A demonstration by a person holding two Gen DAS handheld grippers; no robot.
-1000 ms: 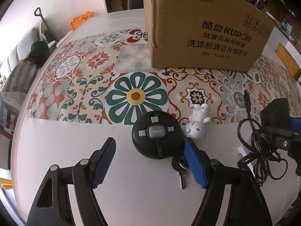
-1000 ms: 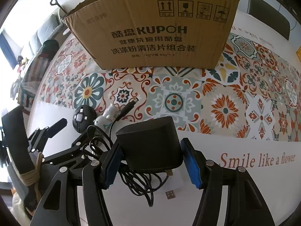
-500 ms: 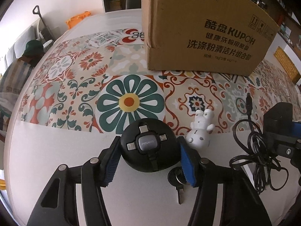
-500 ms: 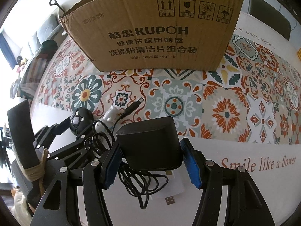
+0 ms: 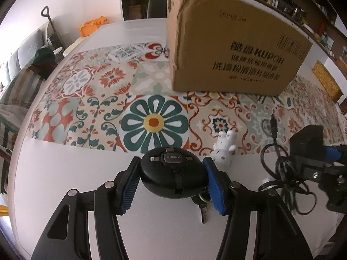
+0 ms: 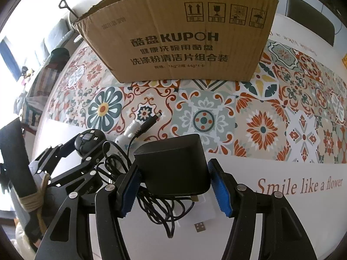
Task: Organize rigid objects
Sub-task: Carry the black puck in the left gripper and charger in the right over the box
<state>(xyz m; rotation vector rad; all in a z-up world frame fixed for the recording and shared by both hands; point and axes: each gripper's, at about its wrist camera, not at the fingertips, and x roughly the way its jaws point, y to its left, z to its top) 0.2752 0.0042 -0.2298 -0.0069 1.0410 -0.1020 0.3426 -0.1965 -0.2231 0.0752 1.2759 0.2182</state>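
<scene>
My left gripper (image 5: 172, 173) is shut on a round black PISEN cable case (image 5: 172, 172) and holds it just above the white table (image 5: 71, 171), with keys (image 5: 202, 204) hanging under it. My right gripper (image 6: 173, 177) is shut on a black power adapter (image 6: 173, 164), whose tangled cord (image 6: 160, 205) hangs below. A small white figurine (image 5: 223, 151) lies between them. The open KUPOH cardboard box (image 6: 182, 43) stands ahead on the patterned mat (image 6: 260, 119).
A white USB plug (image 6: 199, 227) on a paper slip lies under the right gripper. The adapter's barrel plug (image 6: 151, 120) points toward the mat. A chair (image 6: 308, 23) stands behind the table. An orange object (image 5: 92, 26) lies at the far left corner.
My left gripper closed around the round black case and lifted it slightly. The right gripper rose a little with the adapter, still held.
</scene>
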